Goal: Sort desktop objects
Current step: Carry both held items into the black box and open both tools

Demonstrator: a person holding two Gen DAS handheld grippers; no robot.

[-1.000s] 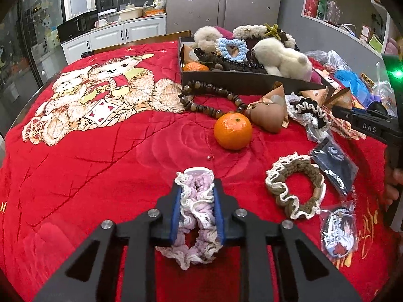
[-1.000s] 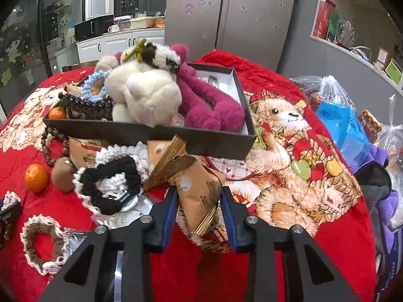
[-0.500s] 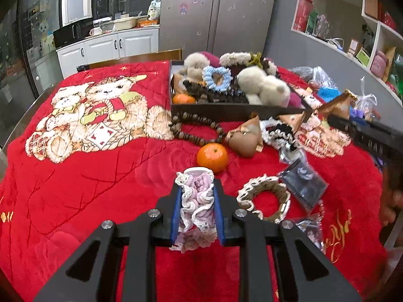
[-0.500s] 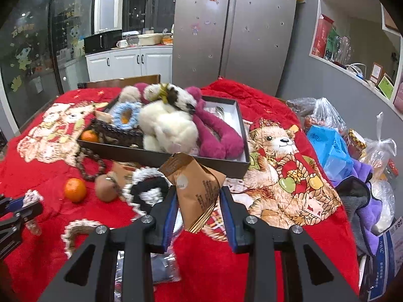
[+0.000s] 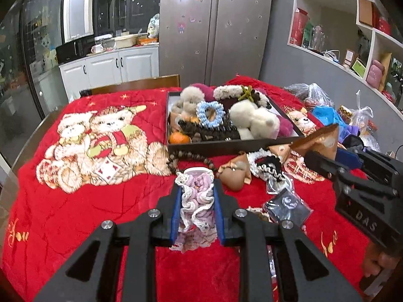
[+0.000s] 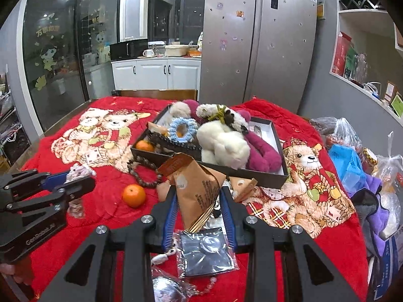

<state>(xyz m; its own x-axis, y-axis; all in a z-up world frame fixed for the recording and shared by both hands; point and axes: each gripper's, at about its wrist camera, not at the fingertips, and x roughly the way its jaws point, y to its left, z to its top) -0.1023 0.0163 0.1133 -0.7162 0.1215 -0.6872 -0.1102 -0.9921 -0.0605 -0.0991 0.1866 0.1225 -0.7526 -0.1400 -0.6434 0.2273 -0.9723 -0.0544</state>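
Red bear-print blanket (image 5: 75,214), orange tangerine (image 6: 134,195)

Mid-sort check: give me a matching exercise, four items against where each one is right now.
Items:
1. pink-and-white scrunchie
2. brown paper packet
3. blue scrunchie
4. loose orange

Places:
A. in the dark box
B. clamped in the right gripper
C. on the red blanket
D. clamped in the left gripper

Pairs: 1-D, 2-B, 3-A, 4-C
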